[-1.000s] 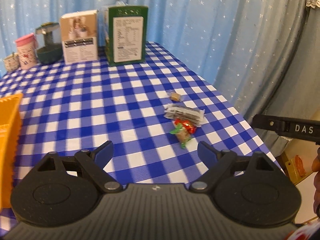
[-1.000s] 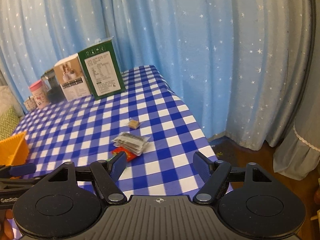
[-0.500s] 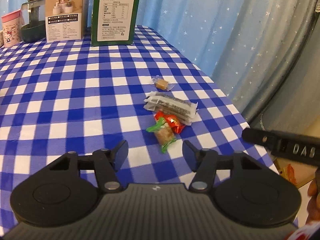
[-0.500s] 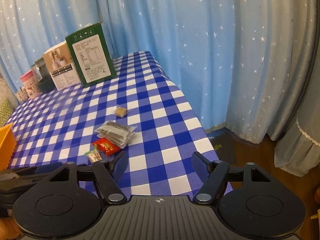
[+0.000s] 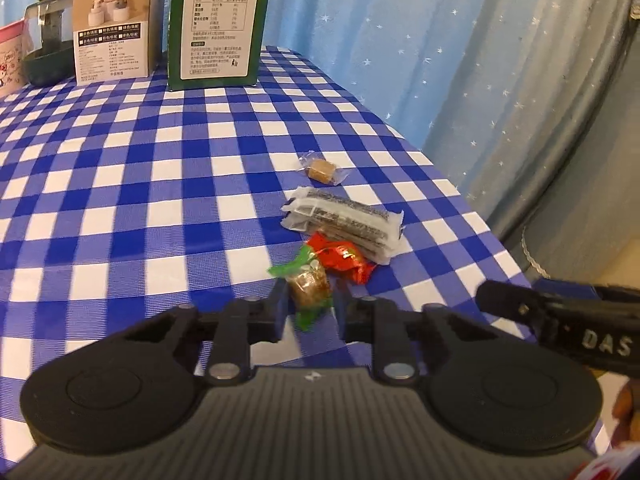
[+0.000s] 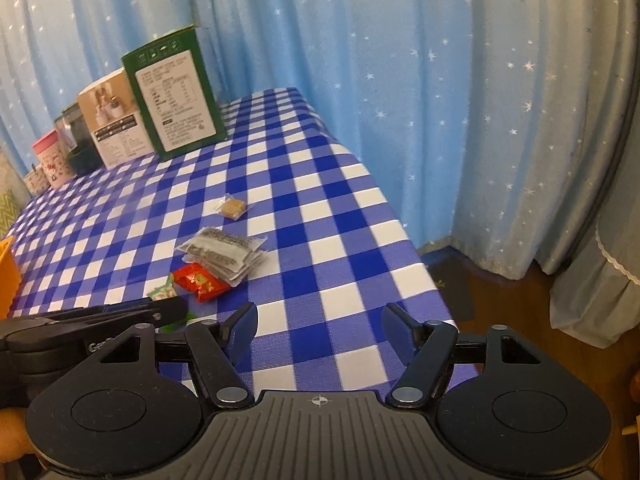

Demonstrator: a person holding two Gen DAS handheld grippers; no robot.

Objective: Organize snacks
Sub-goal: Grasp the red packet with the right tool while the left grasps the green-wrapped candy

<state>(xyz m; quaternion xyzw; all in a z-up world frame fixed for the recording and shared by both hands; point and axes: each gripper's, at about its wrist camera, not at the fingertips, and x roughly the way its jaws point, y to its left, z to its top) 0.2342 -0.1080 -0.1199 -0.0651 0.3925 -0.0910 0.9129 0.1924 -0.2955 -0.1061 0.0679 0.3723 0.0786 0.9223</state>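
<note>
Several snacks lie near the right edge of the blue checked table [image 5: 120,200]. A green-wrapped snack [image 5: 310,284] sits between the fingers of my left gripper [image 5: 310,308], whose jaws have closed in on both sides of it. Just beyond lie a red packet [image 5: 344,260], a clear pack of dark bars [image 5: 344,220] and a small wrapped brown candy [image 5: 322,170]. In the right wrist view the same group shows: the red packet [image 6: 200,282], the bar pack [image 6: 224,250], the candy [image 6: 233,208]. My right gripper [image 6: 320,330] is open and empty above the table's front edge.
A green box [image 5: 218,20], a white box [image 5: 116,28], a dark pot [image 5: 44,52] and a pink cup [image 6: 50,158] stand at the back. An orange basket [image 6: 8,276] is at the left. The table edge drops off at the right, by blue curtains.
My left gripper moved forward and down to the green-wrapped snack and its jaws narrowed around it. My right gripper stayed open and shifted slightly.
</note>
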